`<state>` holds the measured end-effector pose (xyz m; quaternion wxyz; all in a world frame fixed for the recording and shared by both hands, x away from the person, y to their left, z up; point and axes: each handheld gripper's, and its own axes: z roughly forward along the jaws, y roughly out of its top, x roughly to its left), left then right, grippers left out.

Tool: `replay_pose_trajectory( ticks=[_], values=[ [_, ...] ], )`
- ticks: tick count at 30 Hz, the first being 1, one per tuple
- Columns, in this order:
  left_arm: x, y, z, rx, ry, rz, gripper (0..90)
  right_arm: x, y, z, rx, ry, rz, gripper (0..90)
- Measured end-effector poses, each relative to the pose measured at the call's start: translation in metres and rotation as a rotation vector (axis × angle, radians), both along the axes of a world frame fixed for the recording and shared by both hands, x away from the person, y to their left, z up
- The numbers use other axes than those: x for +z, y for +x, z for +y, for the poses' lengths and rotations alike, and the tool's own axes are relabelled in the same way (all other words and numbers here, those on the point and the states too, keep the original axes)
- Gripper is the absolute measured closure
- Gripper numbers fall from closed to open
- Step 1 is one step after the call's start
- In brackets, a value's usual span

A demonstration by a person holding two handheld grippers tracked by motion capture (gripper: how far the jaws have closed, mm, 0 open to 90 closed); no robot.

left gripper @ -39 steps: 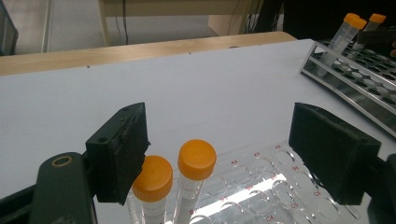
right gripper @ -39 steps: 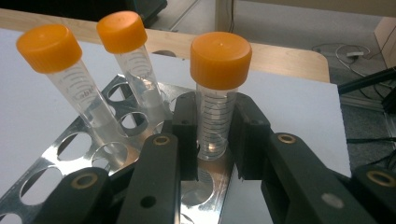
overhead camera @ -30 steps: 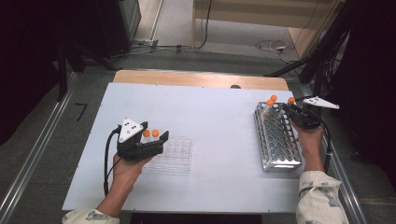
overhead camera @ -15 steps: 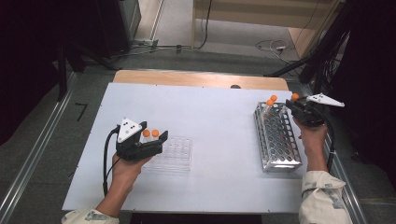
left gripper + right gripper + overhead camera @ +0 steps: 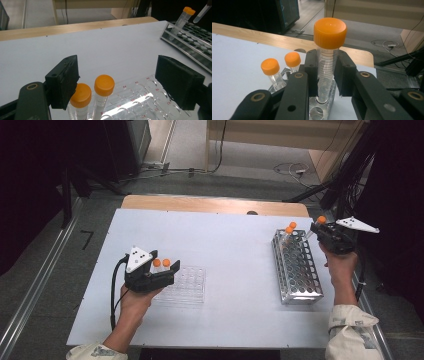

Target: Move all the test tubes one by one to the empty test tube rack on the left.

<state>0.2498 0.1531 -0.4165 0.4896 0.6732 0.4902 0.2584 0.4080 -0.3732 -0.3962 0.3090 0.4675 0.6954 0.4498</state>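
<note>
Metal rack (image 5: pixel 297 270) holding two orange-capped tubes (image 5: pixel 279 71) at far end, third tube (image 5: pixel 327 60) pinched in right gripper (image 5: pixel 325 72) jaws, clear rack (image 5: pixel 140 100) with two tubes (image 5: pixel 102 96) between spread left gripper (image 5: pixel 120 82) jaws.

Probably a lab — tube racks (image 5: pixel 298 267), capped sample tubes (image 5: pixel 329 57).

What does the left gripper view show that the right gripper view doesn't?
Left gripper view: left hand-held gripper with jaws wide apart over a clear plastic rack holding two orange-capped tubes, neither gripped.

Right gripper view: right hand-held gripper shut on a graduated tube, its lower end at a rack hole.

Both: the white table, the metal rack and its two standing tubes.
</note>
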Motion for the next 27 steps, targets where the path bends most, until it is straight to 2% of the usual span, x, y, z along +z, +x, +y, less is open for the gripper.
replay_pose_trajectory(
  ticks=[7,10,16,27],
  values=[
    [0.0,0.0,0.0,-0.001,-0.003,0.001,19.8,0.006,-0.009,0.003,0.024,0.026,0.029,71.7],
    [0.0,0.0,0.0,0.0,-0.002,0.0,19.8,0.009,-0.015,0.006,0.039,0.035,0.024,71.7],
    [0.0,-0.001,0.0,0.001,-0.002,-0.001,19.8,0.017,-0.027,0.018,0.054,0.01,0.011,71.6],
    [0.0,-0.001,-0.001,0.0,-0.003,-0.003,19.8,0.02,-0.043,0.036,0.108,0.008,0.012,71.6]
  ],
)
